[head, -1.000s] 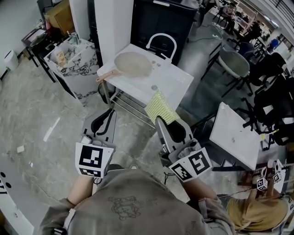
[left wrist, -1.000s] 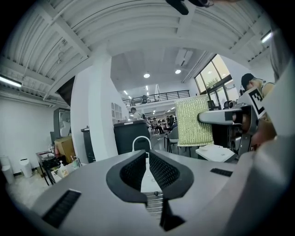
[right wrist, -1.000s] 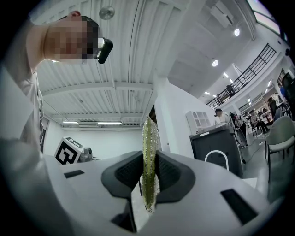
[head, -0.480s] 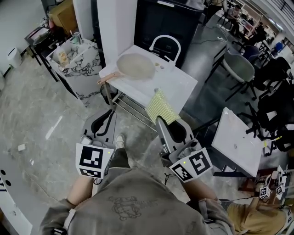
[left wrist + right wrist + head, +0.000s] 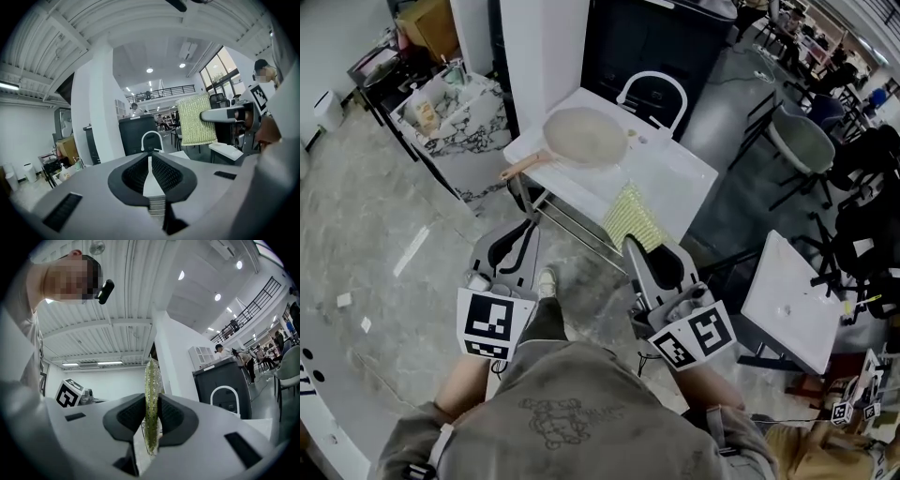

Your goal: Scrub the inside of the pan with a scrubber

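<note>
Standing back from the white desk, we hold both tools in front of us, well short of its near edge. Its long side faces us with bare floor between (chairs and a second white table crowd only the right), so the approach looks open. The tan pan lies flat near the desk's far-left corner, its wooden handle reaching toward the left edge, which we judge handy for a steadying grip. Our left gripper has its fingers closed together on nothing, free for that. Our right gripper has its fingers clamped on the yellow-green mesh scrubber, which sticks out past the tips, ready to reach the pan's inside.
</note>
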The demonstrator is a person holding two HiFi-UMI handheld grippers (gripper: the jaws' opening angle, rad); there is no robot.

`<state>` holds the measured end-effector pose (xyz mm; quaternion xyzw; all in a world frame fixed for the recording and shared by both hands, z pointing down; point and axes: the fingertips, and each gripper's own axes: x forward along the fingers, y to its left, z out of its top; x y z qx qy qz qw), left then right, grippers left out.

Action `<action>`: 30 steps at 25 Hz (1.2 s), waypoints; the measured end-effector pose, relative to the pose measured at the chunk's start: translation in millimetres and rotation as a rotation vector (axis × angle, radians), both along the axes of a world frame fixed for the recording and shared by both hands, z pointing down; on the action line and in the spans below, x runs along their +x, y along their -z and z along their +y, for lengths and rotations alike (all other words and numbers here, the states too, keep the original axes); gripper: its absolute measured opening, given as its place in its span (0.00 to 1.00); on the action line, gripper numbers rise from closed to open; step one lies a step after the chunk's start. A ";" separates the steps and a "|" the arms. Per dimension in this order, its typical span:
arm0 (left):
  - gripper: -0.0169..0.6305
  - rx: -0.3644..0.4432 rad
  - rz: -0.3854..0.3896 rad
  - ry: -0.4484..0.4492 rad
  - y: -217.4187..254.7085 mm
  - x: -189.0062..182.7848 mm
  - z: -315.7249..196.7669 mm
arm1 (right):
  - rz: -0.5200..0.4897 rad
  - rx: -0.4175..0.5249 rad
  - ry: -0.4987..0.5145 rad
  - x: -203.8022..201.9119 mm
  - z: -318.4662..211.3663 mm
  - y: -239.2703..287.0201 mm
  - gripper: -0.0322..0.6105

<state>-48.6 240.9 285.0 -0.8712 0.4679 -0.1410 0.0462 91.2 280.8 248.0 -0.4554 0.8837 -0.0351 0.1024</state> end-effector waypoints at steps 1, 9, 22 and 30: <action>0.08 -0.007 -0.001 0.001 -3.3 -2.2 -8.6 | -0.001 -0.007 -0.001 -1.1 -8.2 -3.0 0.17; 0.08 -0.044 -0.004 0.000 -18.5 -18.9 -76.9 | 0.014 -0.042 -0.008 -12.3 -77.0 -15.4 0.17; 0.08 -0.119 -0.063 -0.056 -36.4 -47.5 -201.0 | 0.054 -0.096 -0.022 -44.2 -200.9 -19.7 0.17; 0.08 -0.204 -0.090 -0.175 -52.7 -52.6 -271.5 | 0.072 -0.131 -0.060 -59.3 -277.8 -26.5 0.17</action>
